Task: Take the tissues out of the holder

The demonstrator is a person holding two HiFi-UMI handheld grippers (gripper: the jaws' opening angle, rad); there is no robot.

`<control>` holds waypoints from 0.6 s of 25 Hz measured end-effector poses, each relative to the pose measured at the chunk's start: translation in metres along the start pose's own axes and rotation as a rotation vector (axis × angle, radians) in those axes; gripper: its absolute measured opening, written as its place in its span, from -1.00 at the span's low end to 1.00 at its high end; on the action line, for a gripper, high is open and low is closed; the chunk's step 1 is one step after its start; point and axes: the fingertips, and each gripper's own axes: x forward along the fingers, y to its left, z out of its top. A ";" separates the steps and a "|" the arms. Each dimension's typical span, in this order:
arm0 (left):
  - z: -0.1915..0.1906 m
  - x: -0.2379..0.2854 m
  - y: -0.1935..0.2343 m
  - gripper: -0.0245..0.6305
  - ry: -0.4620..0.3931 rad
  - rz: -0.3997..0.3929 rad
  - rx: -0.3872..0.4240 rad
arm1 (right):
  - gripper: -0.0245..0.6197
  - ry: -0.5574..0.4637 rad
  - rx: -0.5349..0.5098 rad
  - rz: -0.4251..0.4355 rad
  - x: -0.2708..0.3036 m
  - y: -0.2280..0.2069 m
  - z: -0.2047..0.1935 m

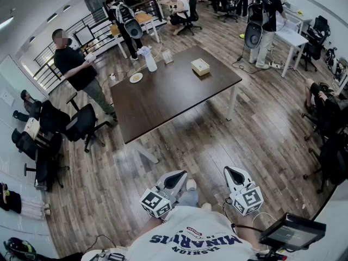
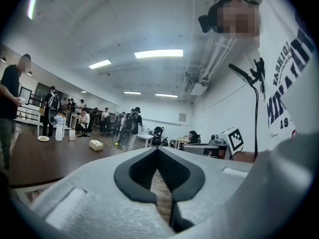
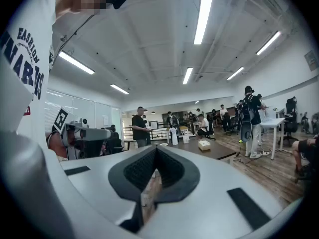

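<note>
The tissue holder [image 1: 200, 66], a pale flat box, sits near the far right corner of the dark brown table [image 1: 174, 94]. It shows small in the left gripper view [image 2: 95, 144] and in the right gripper view [image 3: 204, 144]. Both grippers hang close to my body, a long way short of the table. My left gripper [image 1: 179, 175] is shut, its dark pads [image 2: 144, 171] meeting at the tip with nothing between them. My right gripper [image 1: 230, 171] is shut and empty as well, tips together [image 3: 156, 150].
A white bottle [image 1: 149, 60], a small plate [image 1: 136, 78] and a clear stand [image 1: 167, 56] are at the table's far left end. A person in black [image 1: 76, 69] stands beside it, with office chairs [image 1: 81, 126] nearby. More people and white desks [image 1: 291, 37] fill the back. Wooden floor lies between me and the table.
</note>
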 end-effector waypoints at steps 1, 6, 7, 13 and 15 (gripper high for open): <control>0.000 0.003 0.002 -0.91 0.000 -0.003 0.000 | -0.90 0.000 -0.005 -0.004 0.001 -0.003 0.001; -0.001 0.025 0.017 -0.91 0.002 -0.017 -0.006 | -0.90 -0.011 -0.020 -0.021 0.011 -0.020 0.006; 0.000 0.033 0.022 -0.91 -0.002 -0.023 -0.006 | -0.90 -0.015 -0.026 -0.029 0.014 -0.025 0.009; 0.011 0.085 0.059 -0.91 -0.038 -0.074 0.034 | -0.90 -0.052 -0.088 -0.046 0.056 -0.060 0.034; 0.007 0.106 0.077 -0.91 -0.028 -0.093 0.026 | -0.90 -0.050 -0.078 -0.050 0.072 -0.072 0.036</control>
